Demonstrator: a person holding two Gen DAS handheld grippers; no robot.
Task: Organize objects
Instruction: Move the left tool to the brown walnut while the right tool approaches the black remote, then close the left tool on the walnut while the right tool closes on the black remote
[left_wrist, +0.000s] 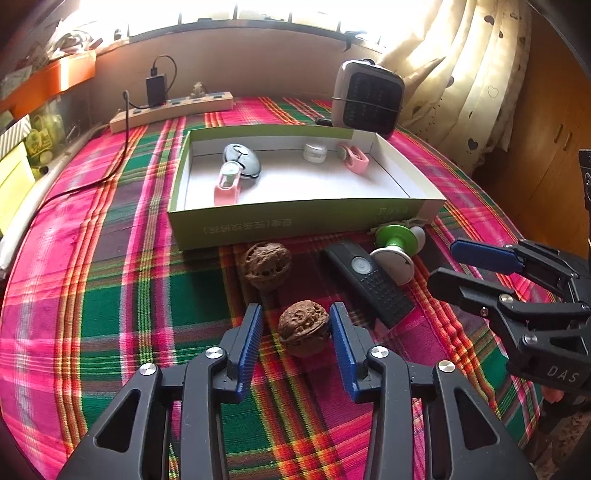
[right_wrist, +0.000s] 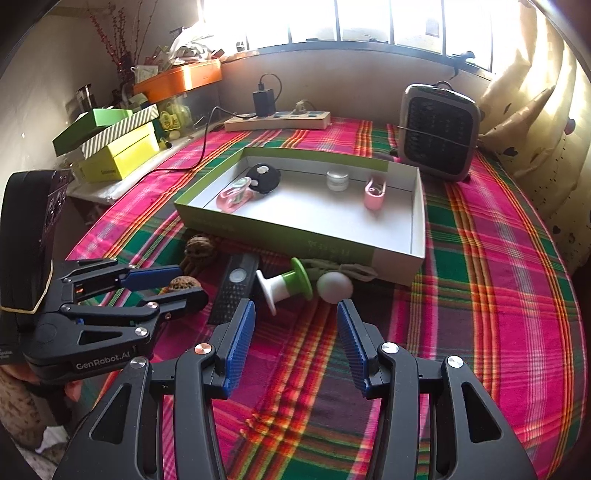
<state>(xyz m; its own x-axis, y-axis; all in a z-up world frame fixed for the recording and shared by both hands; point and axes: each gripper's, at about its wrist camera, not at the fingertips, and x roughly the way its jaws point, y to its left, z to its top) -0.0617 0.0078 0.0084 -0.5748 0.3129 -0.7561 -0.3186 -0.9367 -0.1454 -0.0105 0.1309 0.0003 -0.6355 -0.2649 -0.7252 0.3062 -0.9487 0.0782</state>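
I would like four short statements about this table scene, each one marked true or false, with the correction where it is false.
1. A walnut lies between the fingers of the left tool. True.
2. The right tool holds the white ball. False: its jaws are empty; the ball lies on the cloth ahead.
3. The second walnut is inside the box. False: it lies on the cloth before the box.
4. The black remote lies outside the box. True.

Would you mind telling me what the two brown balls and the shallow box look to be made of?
Both brown balls look like real walnuts: matte, deeply wrinkled woody shell. The shallow box looks like printed cardboard: thin folded walls, white inside, green semi-gloss outside with lettering.
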